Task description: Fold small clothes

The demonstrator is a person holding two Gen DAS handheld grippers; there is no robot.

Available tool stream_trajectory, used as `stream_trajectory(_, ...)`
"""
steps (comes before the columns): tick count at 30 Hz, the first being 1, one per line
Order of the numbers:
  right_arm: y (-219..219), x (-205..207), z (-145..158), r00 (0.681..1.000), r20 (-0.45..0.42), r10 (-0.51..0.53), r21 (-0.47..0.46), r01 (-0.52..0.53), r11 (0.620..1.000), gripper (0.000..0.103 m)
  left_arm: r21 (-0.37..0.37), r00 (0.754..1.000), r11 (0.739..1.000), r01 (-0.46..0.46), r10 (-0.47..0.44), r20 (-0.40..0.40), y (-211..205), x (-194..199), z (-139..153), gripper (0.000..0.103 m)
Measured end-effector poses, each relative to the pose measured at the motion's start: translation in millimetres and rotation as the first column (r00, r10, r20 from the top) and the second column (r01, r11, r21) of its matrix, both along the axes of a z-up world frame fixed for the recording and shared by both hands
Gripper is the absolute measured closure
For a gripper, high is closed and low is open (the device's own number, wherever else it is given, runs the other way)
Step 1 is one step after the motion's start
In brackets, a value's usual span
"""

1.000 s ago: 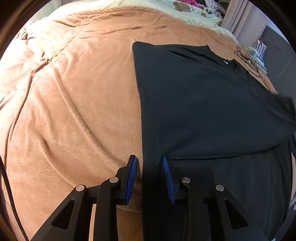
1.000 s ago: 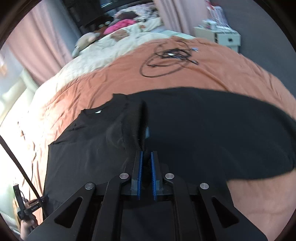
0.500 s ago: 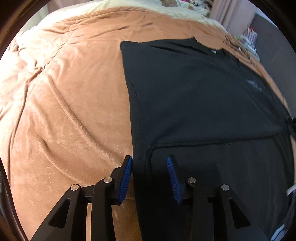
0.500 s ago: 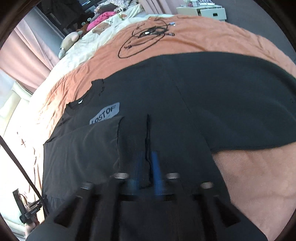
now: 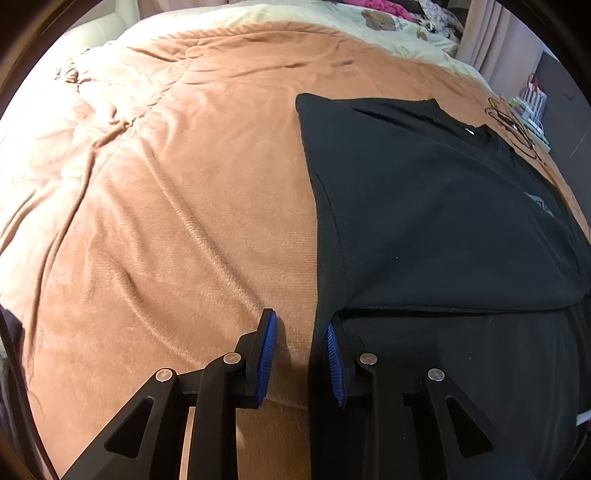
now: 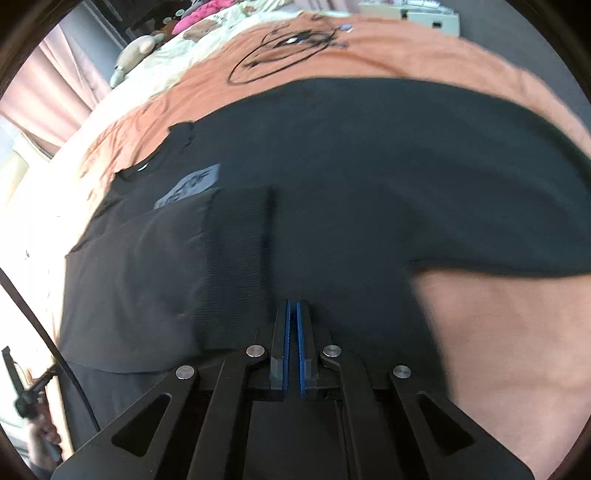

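Observation:
A black T-shirt [image 5: 443,229] lies flat on the orange blanket, its left sleeve folded in over the body. My left gripper [image 5: 299,325] is open and empty, its fingers straddling the shirt's left folded edge near the hem. In the right wrist view the shirt [image 6: 369,177] shows a grey chest label [image 6: 192,184] and the folded sleeve [image 6: 166,266] at the left. My right gripper [image 6: 293,306] is shut with nothing visible between its pads, low over the shirt's middle.
The orange blanket [image 5: 166,203] covers the bed, wrinkled at the left. A coiled black cable [image 6: 284,55] lies on it beyond the shirt. Pillows and soft toys [image 6: 136,55] sit at the head of the bed. A white nightstand [image 6: 413,14] stands beyond.
My right gripper laid the cloth it held down on the shirt and no longer holds it; the chest label is now exposed. My left gripper opened wider and stayed at the shirt's left edge.

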State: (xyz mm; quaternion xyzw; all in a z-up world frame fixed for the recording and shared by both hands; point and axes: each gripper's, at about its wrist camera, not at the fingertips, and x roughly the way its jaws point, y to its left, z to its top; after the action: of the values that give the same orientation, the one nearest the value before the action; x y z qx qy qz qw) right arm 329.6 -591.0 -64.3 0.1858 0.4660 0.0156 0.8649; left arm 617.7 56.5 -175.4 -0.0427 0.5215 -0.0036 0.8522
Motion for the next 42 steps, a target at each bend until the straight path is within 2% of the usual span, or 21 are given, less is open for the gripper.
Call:
stream_trajectory(3, -32.9, -12.0, 5.7, 1.000, 0.013, -0.021, 0.093, 0.020, 0.995, 0.102, -0.001, 1.000, 1.000, 0.014, -0.014, 0.003, -6.5, -5.3, 10.0, 0.074)
stream_trajectory(5, -59.6, -24.5, 10.4, 0.998, 0.034, -0.049, 0.089, 0.045, 0.995, 0.098, -0.003, 0.999, 0.999, 0.036, -0.036, 0.029, -10.8, -9.2, 20.2, 0.074)
stream_trajectory(6, -69.1, -29.8, 11.2, 0.997, 0.039, -0.063, 0.089, 0.060, 0.994, 0.084, -0.002, 0.998, 0.999, 0.043, -0.043, 0.035, -13.5, -11.2, 24.6, 0.073)
stream_trajectory(7, -82.2, -36.2, 11.4, 0.996, 0.041, -0.085, 0.098, 0.080, 0.992, 0.060, -0.010, 0.998, 0.999, 0.048, -0.047, 0.038, -15.2, -12.8, 28.0, 0.073)
stream_trajectory(9, -114.3, -52.1, 13.3, 0.987, 0.063, -0.151, 0.128, 0.142, 0.982, 0.036, -0.034, 0.998, 0.998, 0.049, -0.048, 0.042, -17.6, -17.7, 35.6, 0.073)
stream_trajectory(12, -146.0, -71.5, 13.8, 0.976, 0.076, -0.203, 0.161, 0.189, 0.969, 0.036, -0.045, 0.996, 0.997, 0.060, -0.057, 0.065, -30.1, -20.7, 46.7, 0.072)
stream_trajectory(15, -191.0, -87.1, 7.2, 0.953, 0.067, -0.294, 0.189, 0.277, 0.942, 0.036, -0.046, 0.992, 0.994, 0.096, -0.092, 0.081, -48.3, -25.1, 53.4, 0.060)
stream_trajectory(17, -209.5, -94.3, 1.2, 0.941, 0.062, -0.333, 0.205, 0.314, 0.927, 0.047, -0.052, 0.990, 0.992, 0.113, -0.109, 0.086, -60.6, -23.9, 55.7, 0.058)
stream_trajectory(18, -217.1, -95.9, -1.4, 0.938, 0.055, -0.343, 0.212, 0.324, 0.922, 0.058, -0.058, 0.989, 0.991, 0.122, -0.117, 0.086, -68.1, -22.0, 56.0, 0.058)
stream_trajectory(20, -225.6, -95.7, -9.1, 0.933, 0.046, -0.356, 0.226, 0.337, 0.914, 0.061, -0.068, 0.987, 0.987, 0.143, -0.137, 0.089, -85.0, -16.6, 55.0, 0.058)
stream_trajectory(24, -231.9, -85.6, -21.2, 0.922, 0.049, -0.384, 0.273, 0.357, 0.893, 0.061, -0.076, 0.980, 0.979, 0.187, -0.181, 0.079, -117.2, -5.1, 47.8, 0.058)
stream_trajectory(27, -214.5, -88.6, -19.4, 0.910, 0.069, -0.408, 0.266, 0.378, 0.887, 0.062, -0.089, 0.972, 0.970, 0.228, -0.221, 0.074, -151.7, 8.8, 42.5, 0.058)
stream_trajectory(30, -206.9, -93.7, -21.6, 0.896, 0.067, -0.439, 0.236, 0.413, 0.880, 0.070, -0.094, 0.963, 0.960, 0.265, -0.258, 0.080, -181.6, 17.1, 41.8, 0.058)
stream_trajectory(32, -202.2, -86.1, -20.8, 0.897, 0.083, -0.434, 0.215, 0.409, 0.887, 0.073, -0.112, 0.953, 0.948, 0.297, -0.288, 0.089, -204.2, 23.7, 42.3, 0.058)
stream_trajectory(34, -196.1, -82.4, -19.1, 0.908, 0.097, -0.408, 0.172, 0.389, 0.905, 0.087, -0.130, 0.942, 0.934, 0.332, -0.320, 0.102, -225.9, 28.7, 43.1, 0.058)
stream_trajectory(36, -190.9, -78.7, -15.3, 0.914, 0.102, -0.391, 0.156, 0.374, 0.914, 0.096, -0.133, 0.928, 0.920, 0.369, -0.355, 0.114, -250.8, 33.7, 44.2, 0.058)
stream_trajectory(42, -181.1, -75.1, 19.6, 0.920, 0.169, -0.353, 0.112, 0.338, 0.935, 0.100, -0.179, 0.890, 0.873, 0.453, -0.433, 0.141, -332.9, 42.0, 41.6, 0.058)
